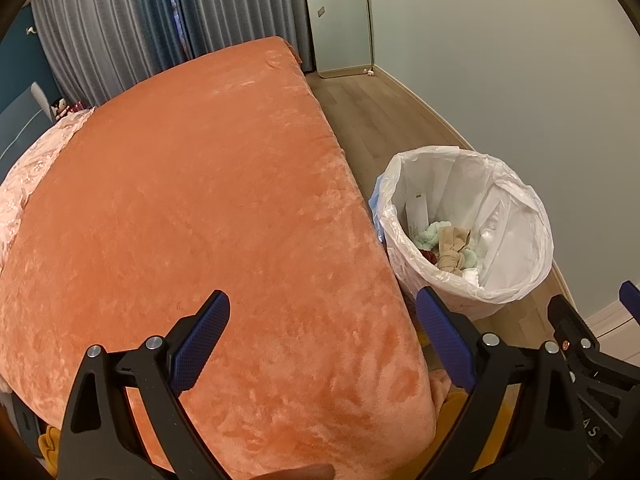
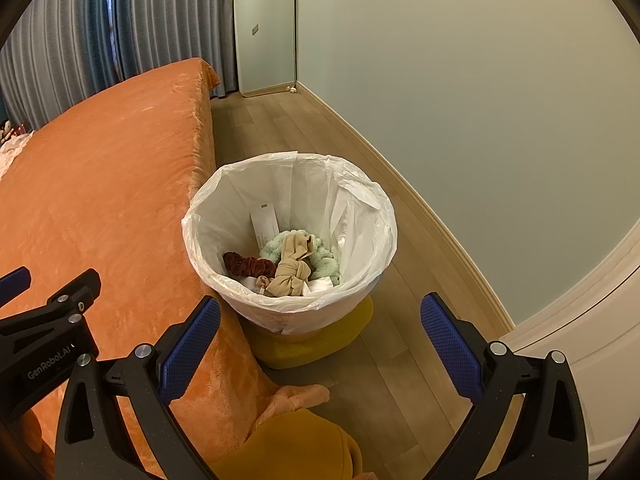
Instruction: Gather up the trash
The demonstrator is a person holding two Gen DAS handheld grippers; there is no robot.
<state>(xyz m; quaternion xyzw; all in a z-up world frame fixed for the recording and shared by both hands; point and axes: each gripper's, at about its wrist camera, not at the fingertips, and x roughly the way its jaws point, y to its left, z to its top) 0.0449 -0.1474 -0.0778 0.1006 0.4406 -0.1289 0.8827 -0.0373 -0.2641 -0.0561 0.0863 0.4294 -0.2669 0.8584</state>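
A white bin with a plastic liner (image 1: 520, 216) (image 2: 360, 216) stands on the wood floor beside the bed. It holds a knotted beige stocking (image 2: 291, 274) (image 1: 450, 252), a mint fluffy item (image 2: 326, 264) (image 1: 430, 234), a dark red scrunchie (image 2: 248, 265), a white paper strip (image 2: 265, 222) and white scraps. My left gripper (image 1: 322, 320) is open and empty over the bed's near corner. My right gripper (image 2: 320, 324) is open and empty, above and in front of the bin. The right gripper also shows at the edge of the left wrist view (image 1: 592, 320), and the left gripper in the right wrist view (image 2: 44, 304).
An orange plush blanket (image 1: 200, 200) (image 2: 100, 184) covers the bed. A pink quilt (image 1: 28, 176) lies at its left. A yellow cushion (image 2: 320, 344) sits under the bin. Grey curtains (image 1: 140, 28), a standing mirror (image 1: 340, 20) and the pale wall (image 2: 480, 100) bound the narrow floor strip.
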